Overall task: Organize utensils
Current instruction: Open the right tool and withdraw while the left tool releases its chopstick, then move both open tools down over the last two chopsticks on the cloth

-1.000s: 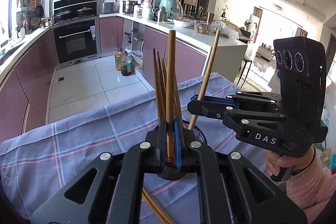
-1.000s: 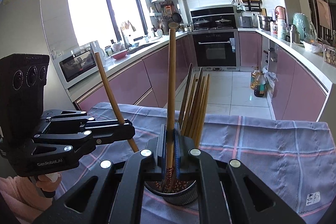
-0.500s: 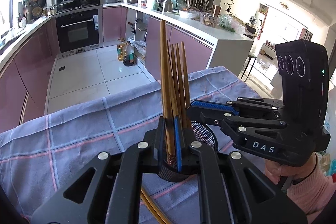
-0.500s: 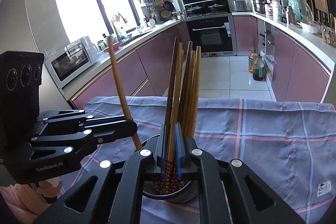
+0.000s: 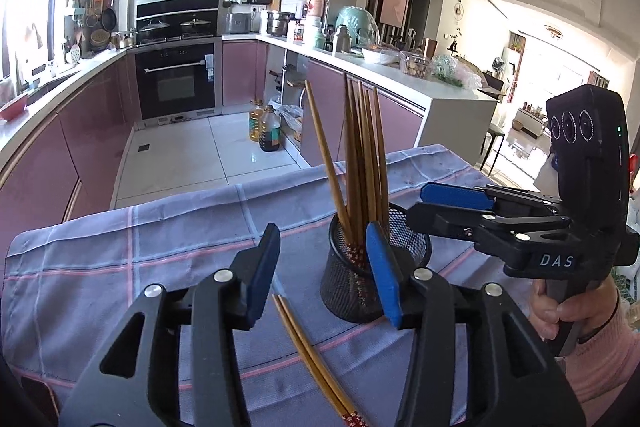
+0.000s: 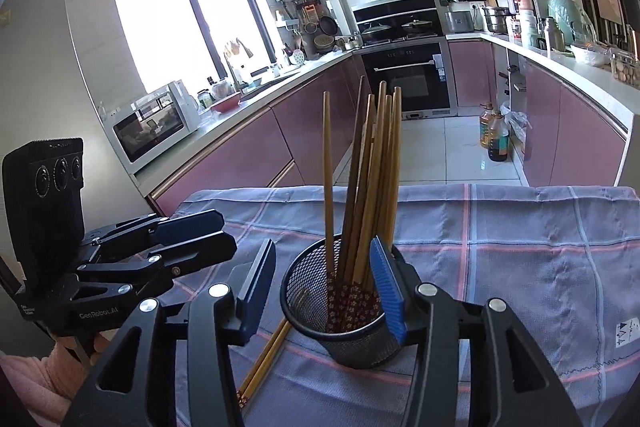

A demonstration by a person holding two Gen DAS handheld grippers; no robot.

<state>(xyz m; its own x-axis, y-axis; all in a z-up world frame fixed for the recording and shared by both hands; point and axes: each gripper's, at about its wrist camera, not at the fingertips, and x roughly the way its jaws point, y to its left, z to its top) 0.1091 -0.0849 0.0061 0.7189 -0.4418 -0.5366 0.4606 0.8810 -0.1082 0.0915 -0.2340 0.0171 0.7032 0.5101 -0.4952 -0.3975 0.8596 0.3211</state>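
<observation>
A sunlit kitchen with pink cabinets and a built-in oven (image 5: 178, 87) lies behind a table (image 5: 120, 251) draped in a blue checked cloth, where the sorting of chopsticks is under way. At left in the left wrist view, the left gripper (image 5: 322, 273) has just been opening; its jaws stand apart with nothing between them but cloth and the near wall of the holder. A loose pair of chopsticks (image 5: 312, 355) lies flat on the cloth just below it, apparently the next to collect. At centre, the black mesh holder (image 5: 360, 287) stands upright with a bundle of chopsticks (image 5: 362, 163) fanned inside, patterned ends down. At right, the right gripper (image 5: 436, 209), held in a person's hand (image 5: 568, 311), has likewise just been opening; in its own view its jaws are apart, straddling the holder's rim without gripping. To do the step well, each gripper should probably back straight away from the upright sticks before swinging, so that the light holder is not tipped, then take the lying pair near mid-length with both sticks together.
</observation>
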